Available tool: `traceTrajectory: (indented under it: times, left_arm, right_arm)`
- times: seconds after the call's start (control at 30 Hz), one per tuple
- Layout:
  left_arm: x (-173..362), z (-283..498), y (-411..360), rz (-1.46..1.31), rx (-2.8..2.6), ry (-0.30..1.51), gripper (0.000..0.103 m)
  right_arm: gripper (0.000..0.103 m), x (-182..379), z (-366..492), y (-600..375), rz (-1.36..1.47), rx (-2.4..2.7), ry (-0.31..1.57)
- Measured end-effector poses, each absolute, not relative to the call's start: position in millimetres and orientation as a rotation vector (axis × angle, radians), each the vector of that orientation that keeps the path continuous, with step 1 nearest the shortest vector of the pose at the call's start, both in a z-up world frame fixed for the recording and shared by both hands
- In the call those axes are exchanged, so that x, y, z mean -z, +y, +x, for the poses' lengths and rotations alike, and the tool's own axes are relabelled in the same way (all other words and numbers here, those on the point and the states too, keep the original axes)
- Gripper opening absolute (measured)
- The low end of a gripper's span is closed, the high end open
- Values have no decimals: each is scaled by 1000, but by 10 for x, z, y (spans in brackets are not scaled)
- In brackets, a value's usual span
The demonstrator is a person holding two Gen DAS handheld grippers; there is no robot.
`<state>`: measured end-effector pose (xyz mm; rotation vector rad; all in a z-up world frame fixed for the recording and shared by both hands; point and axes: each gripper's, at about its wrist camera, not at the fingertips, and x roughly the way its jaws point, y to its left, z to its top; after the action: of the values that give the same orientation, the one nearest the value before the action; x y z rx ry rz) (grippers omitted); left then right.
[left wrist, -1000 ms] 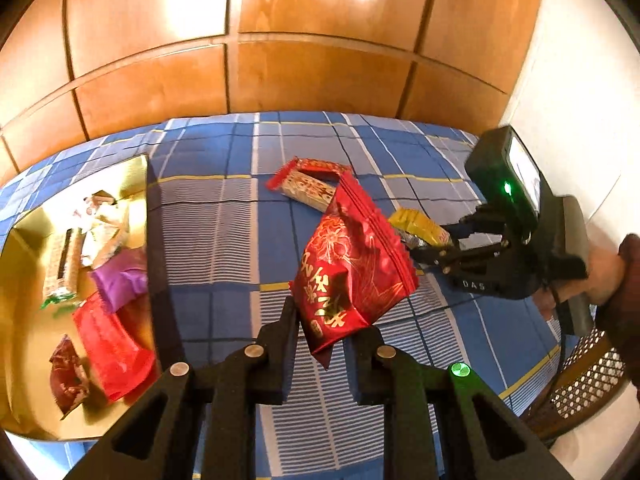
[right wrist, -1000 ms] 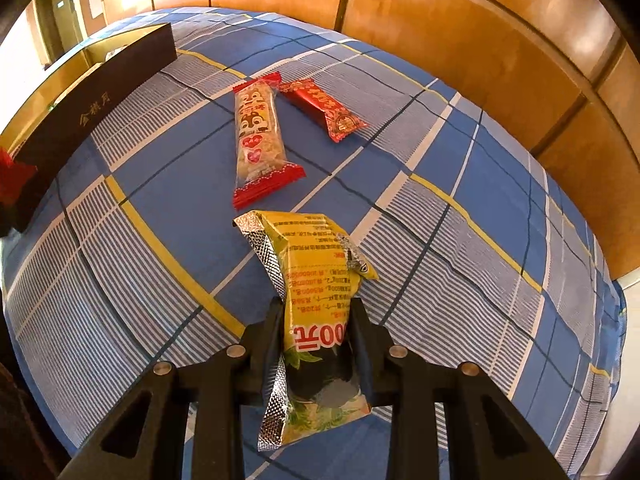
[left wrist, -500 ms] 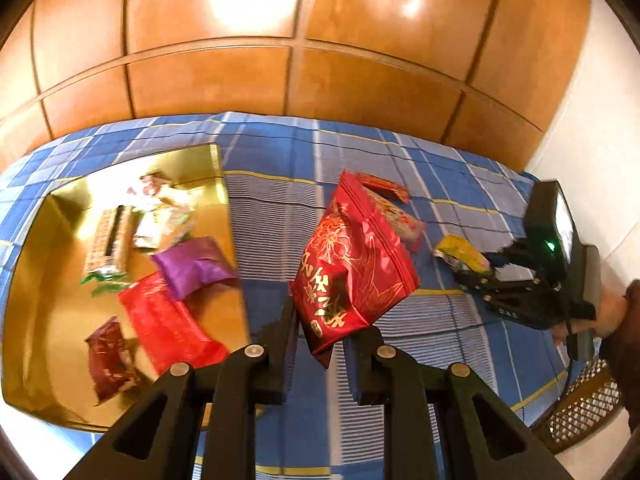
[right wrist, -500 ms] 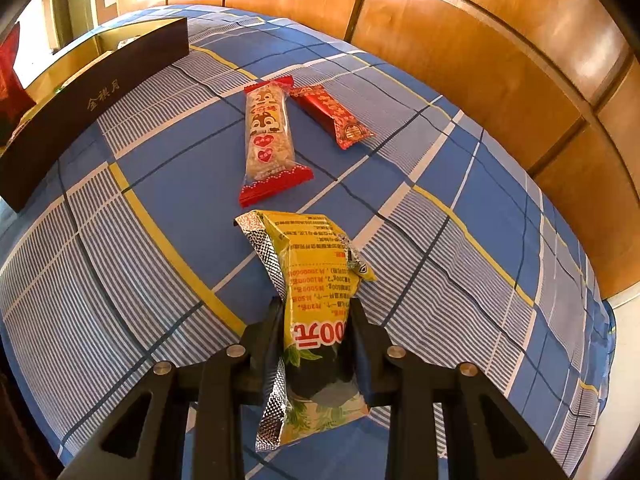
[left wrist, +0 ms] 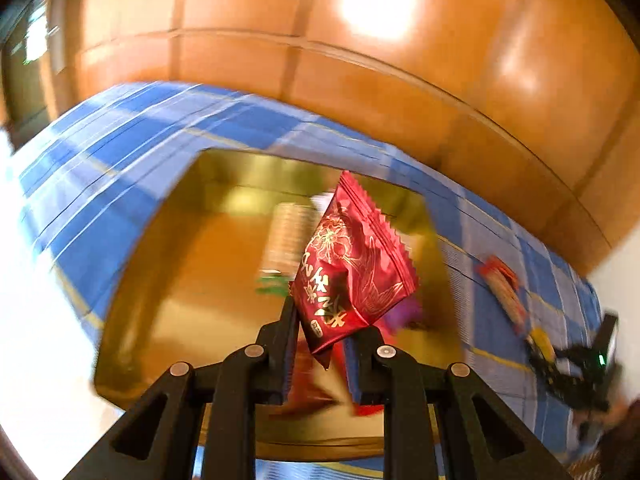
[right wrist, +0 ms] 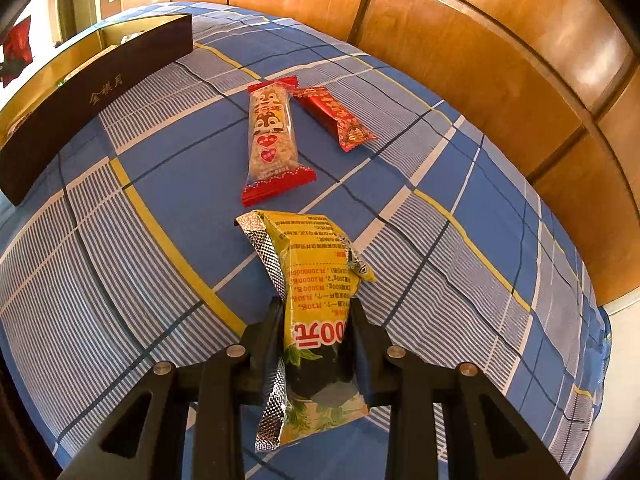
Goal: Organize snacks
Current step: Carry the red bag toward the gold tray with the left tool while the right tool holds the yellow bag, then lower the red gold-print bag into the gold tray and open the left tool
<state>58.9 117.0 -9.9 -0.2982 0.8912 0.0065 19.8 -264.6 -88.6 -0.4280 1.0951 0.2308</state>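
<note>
My left gripper (left wrist: 324,332) is shut on the lower corner of a dark red snack packet (left wrist: 352,276) with gold print, held in the air over the gold tray (left wrist: 192,264). The view is motion-blurred. Several snacks lie in the tray behind the packet, among them a pale bar (left wrist: 286,236) and a purple packet (left wrist: 404,314). My right gripper (right wrist: 316,316) is shut on a yellow snack packet (right wrist: 316,264), just above the blue checked cloth (right wrist: 180,184). Beyond it lie a red-ended cereal bar (right wrist: 272,140) and a red candy bar (right wrist: 336,116).
The tray's dark outer wall (right wrist: 92,92) with gold lettering stands at the far left of the right wrist view. A wood-panelled wall (right wrist: 480,40) runs behind the table. The cloth's right edge drops off by a white wall (left wrist: 616,256).
My left gripper has swung left with the red packet, from above the cloth to above the gold tray, and has rolled. The right gripper has stayed put with the yellow packet.
</note>
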Motion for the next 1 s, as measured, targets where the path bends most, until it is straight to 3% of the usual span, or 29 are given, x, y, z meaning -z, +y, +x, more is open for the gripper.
traceTrajectory:
  times: [0.17, 0.4, 0.47, 0.6, 1.0]
  left_arm:
    - [240, 631, 1508, -380, -60, 923, 21]
    - [470, 842, 1412, -354, -56, 990, 23]
    - [555, 896, 1355, -350, -44, 1015, 31]
    - [639, 863, 1283, -322, -61, 1032, 36]
    - [504, 599, 1260, -304, -86, 978, 37]
  right_arm:
    - [31, 884, 196, -2643, -431, -228, 1096]
    - [31, 890, 210, -2644, -426, -226, 1099]
    - [31, 890, 218, -2650, -422, -225, 1101]
    - [32, 889, 219, -2653, -423, -225, 1102]
    - [32, 891, 194, -2623, -441, -218, 1098]
